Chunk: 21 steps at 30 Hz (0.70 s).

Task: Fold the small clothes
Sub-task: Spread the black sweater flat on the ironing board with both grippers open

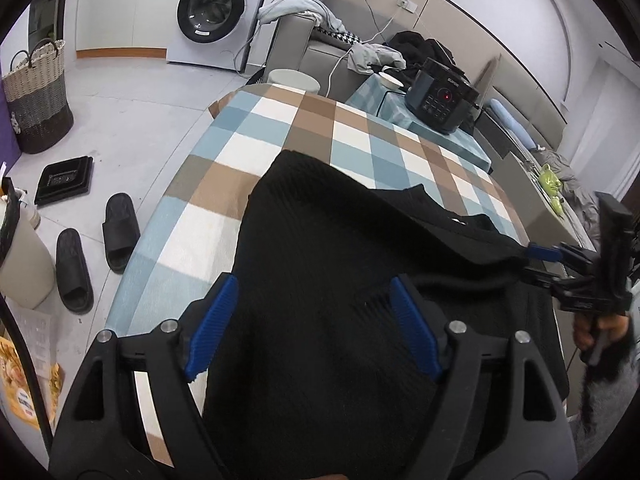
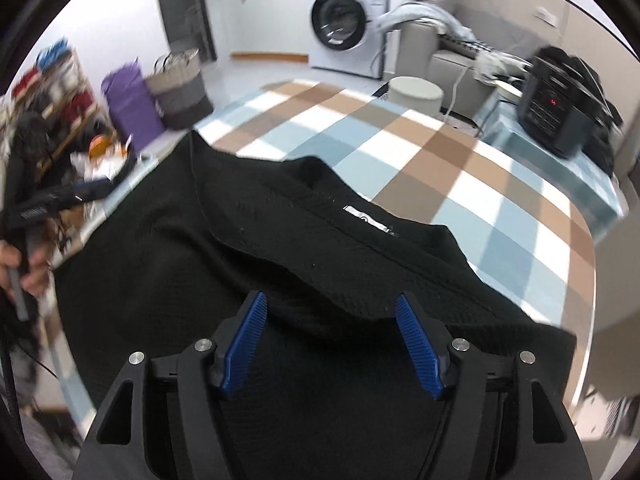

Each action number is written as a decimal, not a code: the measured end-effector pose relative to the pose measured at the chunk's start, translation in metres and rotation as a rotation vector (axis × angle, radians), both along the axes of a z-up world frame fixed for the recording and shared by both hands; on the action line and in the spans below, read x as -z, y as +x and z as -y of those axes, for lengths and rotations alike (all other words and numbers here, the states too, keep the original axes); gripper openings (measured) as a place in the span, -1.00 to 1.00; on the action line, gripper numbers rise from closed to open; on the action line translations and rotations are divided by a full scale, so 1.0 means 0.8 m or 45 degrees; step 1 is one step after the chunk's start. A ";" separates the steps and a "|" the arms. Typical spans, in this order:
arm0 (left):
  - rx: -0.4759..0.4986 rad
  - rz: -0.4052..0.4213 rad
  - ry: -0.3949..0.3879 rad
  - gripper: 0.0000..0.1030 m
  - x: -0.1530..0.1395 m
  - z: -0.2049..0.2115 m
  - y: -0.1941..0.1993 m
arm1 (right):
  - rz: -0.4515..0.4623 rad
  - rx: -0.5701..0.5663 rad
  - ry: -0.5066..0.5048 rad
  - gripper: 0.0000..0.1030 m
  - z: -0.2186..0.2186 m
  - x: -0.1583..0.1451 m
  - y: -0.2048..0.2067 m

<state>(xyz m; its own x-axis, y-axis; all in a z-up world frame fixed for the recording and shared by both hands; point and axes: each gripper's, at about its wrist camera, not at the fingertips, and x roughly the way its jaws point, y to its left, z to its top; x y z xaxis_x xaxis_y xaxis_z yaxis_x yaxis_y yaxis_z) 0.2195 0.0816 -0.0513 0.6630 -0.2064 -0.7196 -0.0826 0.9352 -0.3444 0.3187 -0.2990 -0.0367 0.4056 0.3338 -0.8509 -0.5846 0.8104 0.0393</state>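
A table covered by a checked cloth (image 1: 280,120) in blue, brown and white carries the task's thing, a black ribbed garment (image 1: 320,240), which lies spread over the near part of the cloth with its collar and white neck label (image 2: 368,220) turned toward the far side. Beyond the table stand a washing machine (image 1: 216,8), a grey sofa (image 1: 320,52) strewn with clothes, a woven laundry basket (image 1: 38,92) and a dark cooker (image 1: 440,100) on a teal-covered side table; black slippers (image 1: 96,248) lie on the floor. The left gripper (image 1: 316,328) hovers over the garment's left part with its blue pads spread apart and pressing on nothing. The right gripper (image 2: 332,344) likewise stands released above the near hem, fabric lying loosely below and between its fingers but not pinched. The garment appears laid out and let go, with folding proper yet to begin. Risks, as judged from here: a fold ridge runs across the fabric below the collar, so a grasp taken there may catch two layers and give a skewed fold; the right edge lies close to the table's border, so a careless pull could drag it off; and the tablecloth could be pinched along with the knit.
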 end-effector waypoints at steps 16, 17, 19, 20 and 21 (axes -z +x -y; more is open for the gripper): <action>-0.035 -0.033 -0.031 0.48 0.007 -0.019 -0.006 | 0.155 0.341 -0.032 -0.26 0.014 0.014 0.058; -0.039 -0.034 -0.031 0.48 0.006 -0.021 -0.006 | 0.131 0.379 -0.023 -0.14 0.020 0.015 0.063; -0.044 -0.036 -0.023 0.48 0.006 -0.024 -0.004 | 0.123 0.404 0.034 -0.11 0.036 0.011 0.061; -0.050 -0.043 -0.017 0.48 0.007 -0.026 -0.002 | 0.120 0.415 0.040 -0.10 0.044 0.008 0.058; -0.054 -0.049 -0.013 0.48 0.007 -0.028 0.000 | 0.120 0.445 0.036 -0.10 0.059 0.006 0.054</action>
